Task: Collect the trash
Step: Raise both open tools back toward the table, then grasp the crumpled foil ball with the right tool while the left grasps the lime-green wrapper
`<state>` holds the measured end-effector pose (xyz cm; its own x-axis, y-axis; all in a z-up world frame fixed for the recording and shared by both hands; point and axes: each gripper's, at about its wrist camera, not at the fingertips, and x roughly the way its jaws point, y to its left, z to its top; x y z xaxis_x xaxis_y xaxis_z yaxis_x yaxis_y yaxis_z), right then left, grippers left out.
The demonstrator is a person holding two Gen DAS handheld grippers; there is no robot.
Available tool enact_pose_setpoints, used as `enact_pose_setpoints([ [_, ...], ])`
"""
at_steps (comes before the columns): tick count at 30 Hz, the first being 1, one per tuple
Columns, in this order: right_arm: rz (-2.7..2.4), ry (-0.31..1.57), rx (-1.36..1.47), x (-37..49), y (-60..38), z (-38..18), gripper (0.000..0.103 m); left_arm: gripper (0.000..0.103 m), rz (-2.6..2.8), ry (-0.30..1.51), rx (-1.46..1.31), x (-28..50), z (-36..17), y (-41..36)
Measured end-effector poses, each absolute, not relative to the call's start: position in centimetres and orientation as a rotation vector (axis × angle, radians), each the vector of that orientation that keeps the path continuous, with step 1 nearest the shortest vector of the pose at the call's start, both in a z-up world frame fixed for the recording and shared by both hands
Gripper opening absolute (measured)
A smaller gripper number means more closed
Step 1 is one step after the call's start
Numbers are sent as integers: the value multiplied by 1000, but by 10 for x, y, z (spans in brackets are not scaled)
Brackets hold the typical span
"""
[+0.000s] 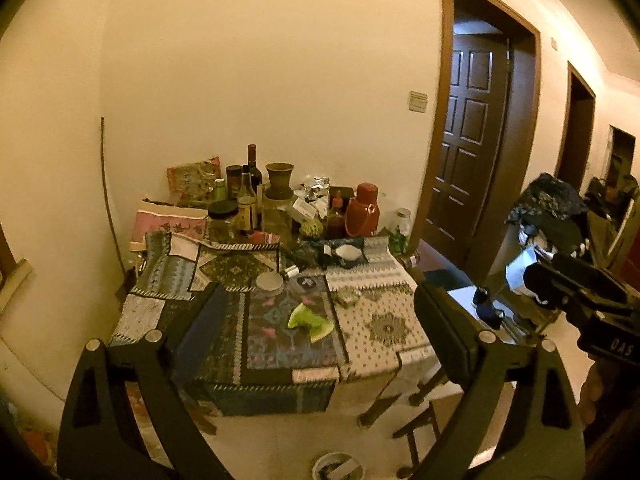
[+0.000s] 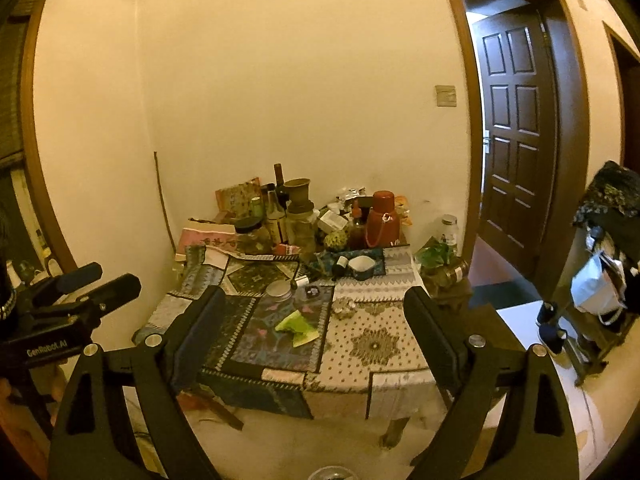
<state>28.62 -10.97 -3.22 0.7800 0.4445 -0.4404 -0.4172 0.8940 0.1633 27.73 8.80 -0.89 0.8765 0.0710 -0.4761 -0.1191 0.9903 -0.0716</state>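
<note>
a small table (image 1: 384, 344) covered in patchwork patterned cloth stood against a cream wall, seen from above and in front by both wrist cameras. the left gripper (image 1: 316, 320) was held in the air short of the table, its two black fingers spread wide with nothing between them. the right gripper (image 2: 316, 320) was held the same way, fingers wide apart and gripping nothing.

near the middle of the table lay a piece of green watermelon rind (image 1: 310, 319), the clearest bit of rubbish, resting on a dark floral panel of the cloth and well apart from both grippers. just behind the rind sat a round flat lid (image 1: 269, 281). to the rind's right, on the pale dotted cloth, lay a small crumpled wrapper (image 1: 347, 295). further back from the rind stood a small white bowl (image 1: 347, 254).

the back of the table, far behind the rind, was crowded: a red flask (image 1: 362, 210), a dark wine bottle (image 1: 253, 168), a brown vase (image 1: 279, 180), a black-lidded jar (image 1: 222, 218) and crumpled foil (image 1: 316, 184). to the right of the table was a dark panelled door (image 1: 468, 140). a bucket rim (image 1: 338, 466) showed on the floor in front of the table.
</note>
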Motion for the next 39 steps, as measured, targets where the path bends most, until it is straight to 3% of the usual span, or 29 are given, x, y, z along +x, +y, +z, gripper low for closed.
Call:
enact_pose_setpoints([
  [11,553,513,-14,375,-123,-35,89,95,232,524,-154,371,-17,78],
  [25,580,721,-4,470,-82,-91,89,95,254,653,-189,464,-62,132],
  [39,512,1013,-66,557,13,-209,89,94,162,872,-172,561,-152,218],
])
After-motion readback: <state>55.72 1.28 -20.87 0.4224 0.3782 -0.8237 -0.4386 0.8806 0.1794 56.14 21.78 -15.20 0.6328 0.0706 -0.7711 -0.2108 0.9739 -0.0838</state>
